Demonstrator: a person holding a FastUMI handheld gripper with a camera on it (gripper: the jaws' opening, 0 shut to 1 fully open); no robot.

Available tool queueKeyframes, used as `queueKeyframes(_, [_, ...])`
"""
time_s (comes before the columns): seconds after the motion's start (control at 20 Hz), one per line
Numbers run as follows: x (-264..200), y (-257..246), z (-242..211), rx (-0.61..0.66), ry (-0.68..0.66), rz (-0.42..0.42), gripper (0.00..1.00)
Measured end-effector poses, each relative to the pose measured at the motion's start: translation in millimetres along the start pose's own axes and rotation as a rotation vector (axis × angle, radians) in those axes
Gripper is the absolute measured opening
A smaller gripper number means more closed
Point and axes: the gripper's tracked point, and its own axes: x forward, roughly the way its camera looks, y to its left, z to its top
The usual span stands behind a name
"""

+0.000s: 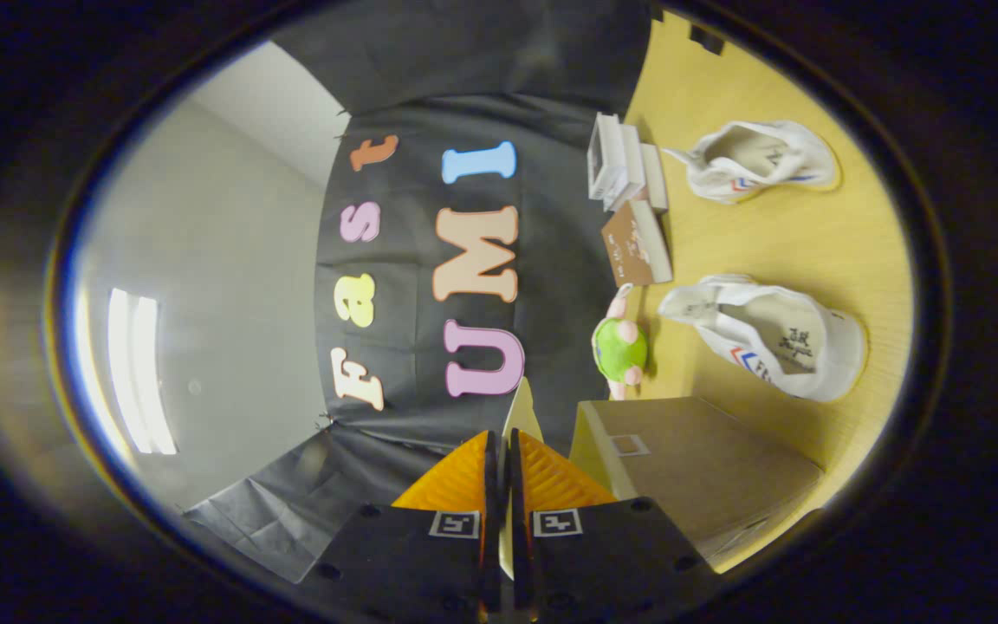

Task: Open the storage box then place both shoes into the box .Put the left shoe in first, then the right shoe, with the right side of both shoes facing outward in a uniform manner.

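Overhead, jaws clenched on the storage box (707, 468) lid flap (520, 416), two shoes on yellow tabletop (854, 251), grey wall (204, 243) behind.

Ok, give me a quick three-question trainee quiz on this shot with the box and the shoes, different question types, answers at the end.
1. True or false: the far shoe already lies inside the storage box.
2. What are the fingers of the gripper pressed on? A) the green plush toy B) the box's pale lid flap C) nothing, they are open
3. Fill in: the near shoe lies on the ____, beyond the box.
Key: 1 false; 2 B; 3 table.
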Motion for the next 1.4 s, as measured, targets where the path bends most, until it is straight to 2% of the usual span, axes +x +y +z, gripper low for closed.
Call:
queueKeyframes(0.3, [16.0, 90.4, -54.7, -0.232, 0.107, 0.102, 0.09])
queueKeyframes(0.55, [18.7, 131.8, -117.7, -0.38, 0.215, 0.176, 0.09])
queueKeyframes(0.95, [14.0, 147.1, -194.3, -0.437, 0.34, 0.23, 0.09])
queueKeyframes(1.25, [0.4, 126.8, -249.8, -0.449, 0.448, 0.222, 0.1])
queueKeyframes(1.4, [-24.9, 107.9, -283.6, -0.492, 0.516, 0.221, 0.13])
